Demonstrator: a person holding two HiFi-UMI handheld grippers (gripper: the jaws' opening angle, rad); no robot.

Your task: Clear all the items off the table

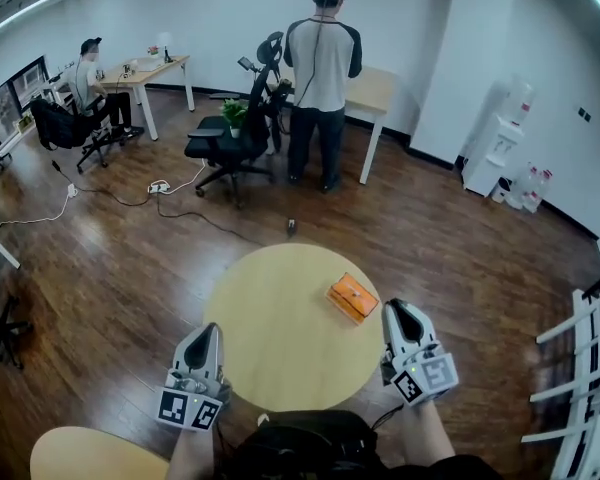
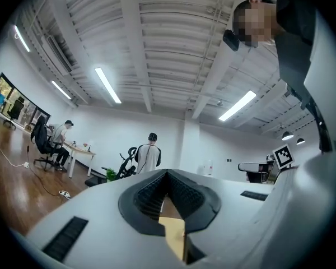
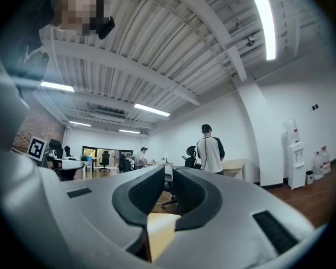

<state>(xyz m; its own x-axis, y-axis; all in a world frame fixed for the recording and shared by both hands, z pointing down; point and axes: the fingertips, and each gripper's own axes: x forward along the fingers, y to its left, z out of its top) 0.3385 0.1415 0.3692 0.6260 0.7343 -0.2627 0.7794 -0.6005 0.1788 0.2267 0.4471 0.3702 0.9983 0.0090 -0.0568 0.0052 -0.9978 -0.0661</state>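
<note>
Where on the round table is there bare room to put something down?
The round table is bare across its left, middle and far side. The only crowded spot is the right edge, where the orange packet lies close to the right tongs.

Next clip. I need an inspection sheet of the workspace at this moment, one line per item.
Surface: round wooden table, holding one item.
Job's things: orange packet, lying near the table's right edge.
Clutter: nothing seen on the table.
Grippers: left tongs shut and empty, at the table's left edge; right tongs slightly apart and empty, just right of the packet.
Cables: power strip and cords on the floor.
Surroundings: standing person, seated person, office chair, water dispenser.
</note>
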